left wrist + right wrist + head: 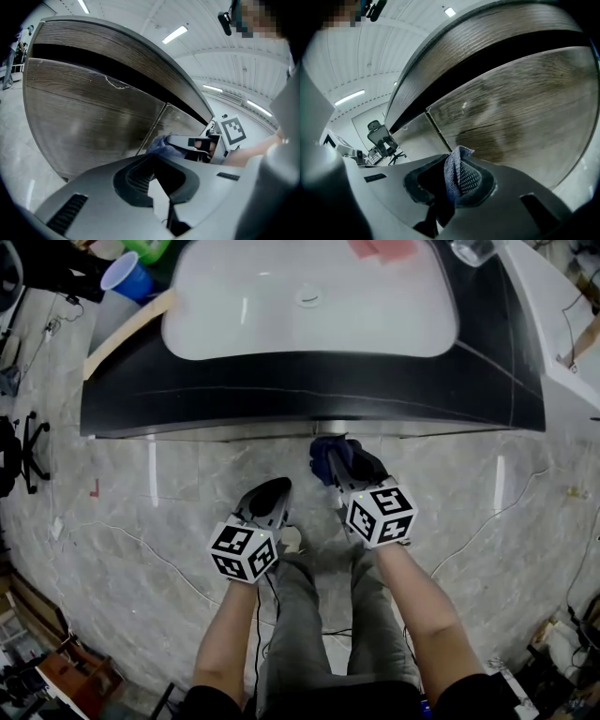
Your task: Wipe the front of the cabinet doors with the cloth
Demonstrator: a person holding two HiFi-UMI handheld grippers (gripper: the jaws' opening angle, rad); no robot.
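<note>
Blue cloth on the cabinet front, pinched in my right claw.

The cloth [454, 173] is clamped in the right claw [450, 185] and sits at the wood-grain cabinet doors [525, 108], by the seam between two of them, under the black bench [281, 390] with its white basin [309, 306]. My left claw [267, 498], at 8 o'clock from the right, is pressed together on nothing, apart from the doors. The floor [141, 512] is pale marble. A blue cup [127, 277] stands at 10 o'clock, and strip lights [176, 33] run overhead.
</note>
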